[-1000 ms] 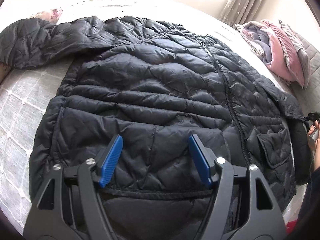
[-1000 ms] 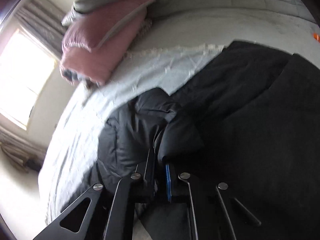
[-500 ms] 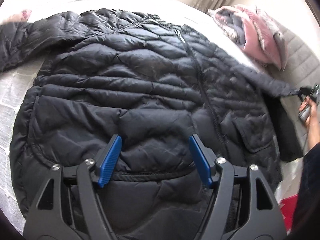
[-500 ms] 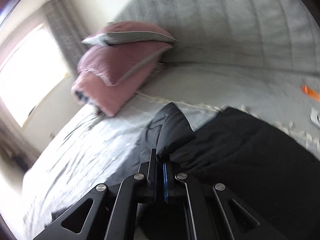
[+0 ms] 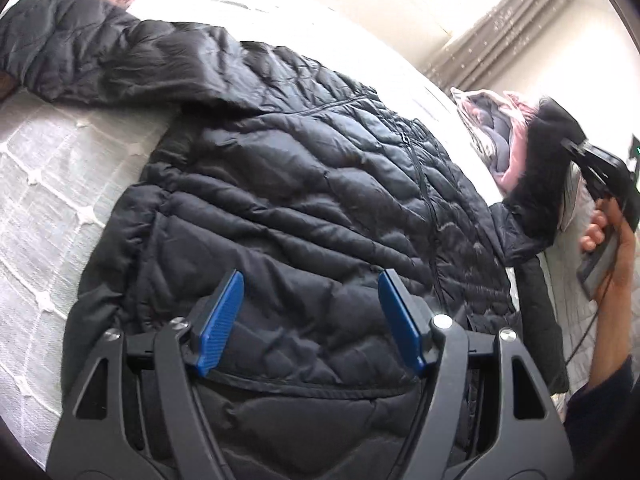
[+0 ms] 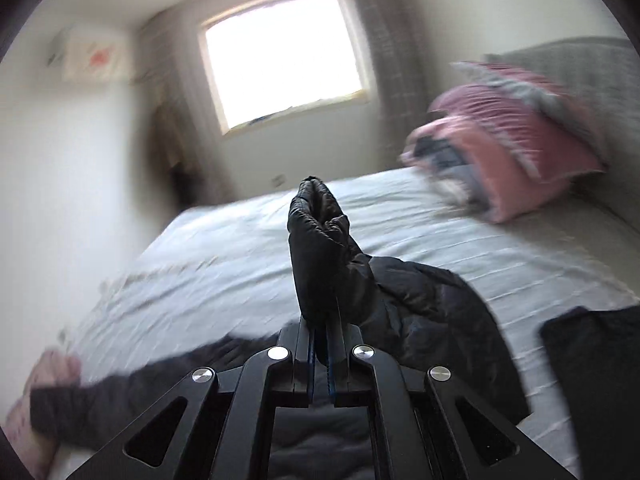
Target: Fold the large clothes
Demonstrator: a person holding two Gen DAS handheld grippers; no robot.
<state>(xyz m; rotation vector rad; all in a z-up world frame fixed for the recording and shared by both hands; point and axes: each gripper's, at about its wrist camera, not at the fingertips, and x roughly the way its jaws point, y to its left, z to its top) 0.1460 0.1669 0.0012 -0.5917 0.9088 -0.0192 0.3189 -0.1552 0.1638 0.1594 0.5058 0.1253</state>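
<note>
A large black quilted jacket (image 5: 304, 184) lies front up on the bed, zipper closed, one sleeve (image 5: 80, 52) stretched to the far left. My left gripper (image 5: 310, 320) is open and empty, hovering over the jacket's lower hem. My right gripper (image 6: 321, 344) is shut on the cuff of the other sleeve (image 6: 320, 248) and holds it lifted above the bed. In the left wrist view the right gripper (image 5: 600, 168) shows at the right edge with the raised sleeve (image 5: 540, 168) hanging from it.
The bed has a pale quilted cover (image 5: 48, 184). Pink and grey pillows (image 6: 516, 136) are stacked at the headboard end. A bright window (image 6: 284, 56) is on the far wall. A dark cloth (image 6: 592, 364) lies at the right edge.
My right gripper has lifted the sleeve cuff up off the bed and swung toward the window. My left gripper has stayed open over the hem, shifting slightly.
</note>
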